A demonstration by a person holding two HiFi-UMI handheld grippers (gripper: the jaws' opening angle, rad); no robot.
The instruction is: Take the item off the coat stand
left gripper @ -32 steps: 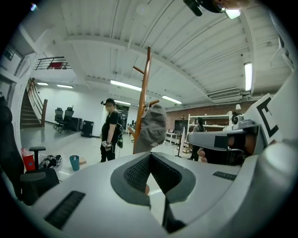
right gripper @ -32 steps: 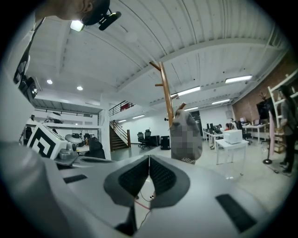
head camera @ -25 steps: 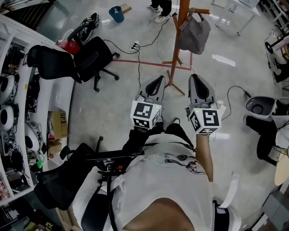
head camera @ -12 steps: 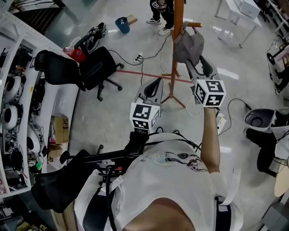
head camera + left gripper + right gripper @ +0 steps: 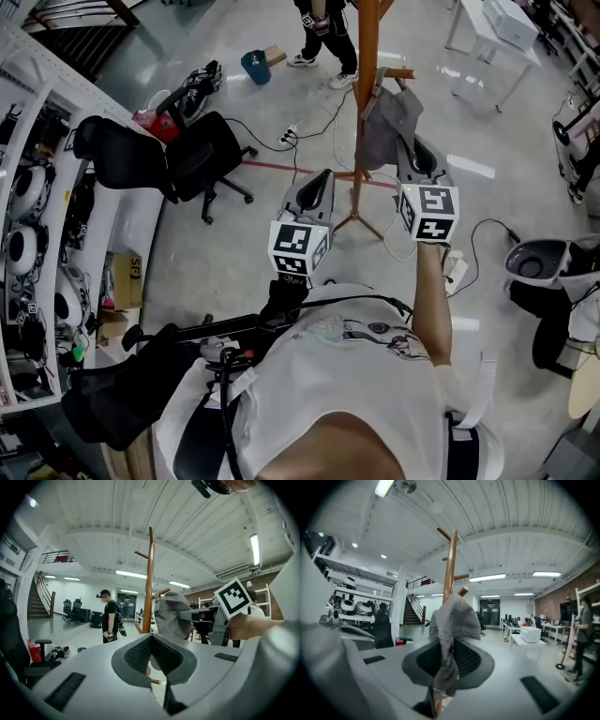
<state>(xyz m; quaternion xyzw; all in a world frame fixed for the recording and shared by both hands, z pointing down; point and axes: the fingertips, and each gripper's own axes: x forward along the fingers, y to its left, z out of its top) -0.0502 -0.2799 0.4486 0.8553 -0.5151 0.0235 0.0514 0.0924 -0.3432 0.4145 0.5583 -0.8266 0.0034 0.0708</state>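
Right gripper [image 5: 409, 148]: jaws just closing, now narrow on the gray cap [image 5: 453, 613]
Cap: hangs on a peg of the coat stand [image 5: 367, 84]
Left gripper [image 5: 322, 180]: jaws together, empty

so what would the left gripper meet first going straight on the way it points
probably the coat stand pole, dead ahead of the left gripper; the grey item hangs just right of it

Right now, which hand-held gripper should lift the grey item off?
Right: the right hand-held gripper just closed on the grey item on the coat stand; the left hand-held gripper is empty.
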